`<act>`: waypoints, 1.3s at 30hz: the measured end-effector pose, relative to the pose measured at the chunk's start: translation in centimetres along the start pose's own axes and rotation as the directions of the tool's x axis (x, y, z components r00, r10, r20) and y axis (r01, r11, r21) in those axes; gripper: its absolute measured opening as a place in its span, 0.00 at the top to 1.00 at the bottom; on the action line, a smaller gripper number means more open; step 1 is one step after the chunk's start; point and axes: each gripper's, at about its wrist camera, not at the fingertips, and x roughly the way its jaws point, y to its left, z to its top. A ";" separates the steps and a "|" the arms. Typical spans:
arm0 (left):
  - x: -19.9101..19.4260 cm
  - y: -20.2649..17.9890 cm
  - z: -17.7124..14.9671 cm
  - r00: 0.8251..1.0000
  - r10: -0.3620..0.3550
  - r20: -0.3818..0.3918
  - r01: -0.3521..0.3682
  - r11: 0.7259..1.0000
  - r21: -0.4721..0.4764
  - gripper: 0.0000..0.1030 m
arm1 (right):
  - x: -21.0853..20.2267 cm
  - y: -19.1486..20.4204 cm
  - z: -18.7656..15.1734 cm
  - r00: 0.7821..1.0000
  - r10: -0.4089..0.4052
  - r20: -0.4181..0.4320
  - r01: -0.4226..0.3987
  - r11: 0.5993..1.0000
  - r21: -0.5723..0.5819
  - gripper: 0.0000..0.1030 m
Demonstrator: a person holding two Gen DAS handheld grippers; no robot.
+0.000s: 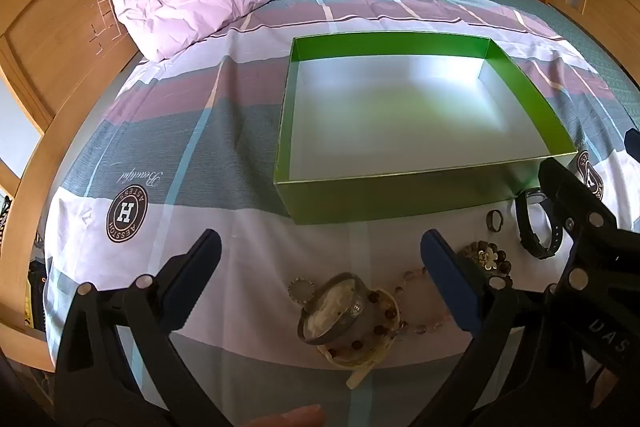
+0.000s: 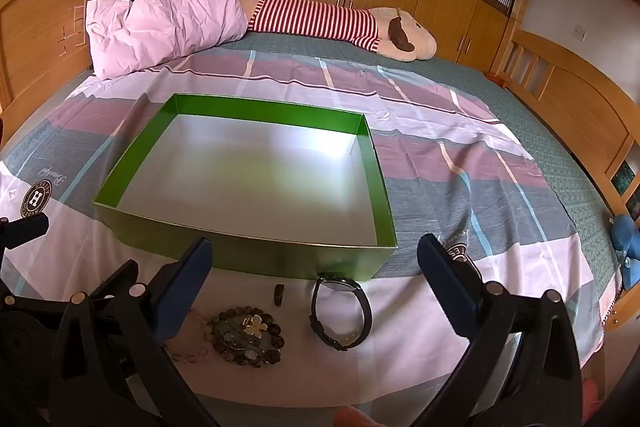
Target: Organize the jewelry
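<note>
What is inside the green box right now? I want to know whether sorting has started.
Nothing: the green box shows only its bare pale floor in both views. The near wall hides a thin strip of floor behind it. The watch lies outside.

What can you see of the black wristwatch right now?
The black wristwatch has a dark, rubbery-looking strap fastened into a loop and a round face. It rests on its edge on the bedsheet, just in front of the green box. A small ring lies apart on its left. Neither gripper touches it.
</note>
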 end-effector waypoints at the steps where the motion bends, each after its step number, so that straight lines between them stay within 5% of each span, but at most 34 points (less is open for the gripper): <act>1: 0.0 0.0 0.0 1.000 -0.001 0.000 0.001 1.000 -0.001 0.02 | 0.0 0.0 0.0 1.000 0.000 0.000 0.000 1.000 0.000 0.01; 39: 0.0 0.0 0.0 1.000 0.001 -0.003 -0.001 1.000 0.001 0.02 | 0.0 0.0 -0.2 1.000 0.001 -0.003 -0.001 1.000 0.000 0.01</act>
